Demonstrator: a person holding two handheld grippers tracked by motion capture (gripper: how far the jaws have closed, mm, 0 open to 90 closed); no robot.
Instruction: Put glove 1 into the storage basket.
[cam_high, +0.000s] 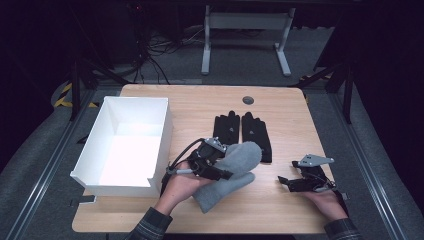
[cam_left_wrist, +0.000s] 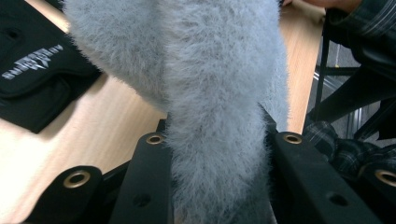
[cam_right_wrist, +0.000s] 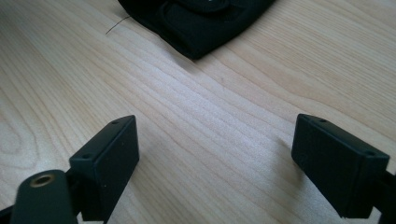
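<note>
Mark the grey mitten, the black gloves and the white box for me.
grey mitten (cam_high: 235, 167): high view, on its fuzzy body beside the gripper.
black gloves (cam_high: 242, 131): high view, where the pair's palms meet.
white box (cam_high: 122, 186): high view, on its near wall.

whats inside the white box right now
The white box looks empty: the high view shows bare white floor and inner walls. Its near wall hides the strip of floor right behind it. The grey mitten is outside it, clamped in the left gripper.
</note>
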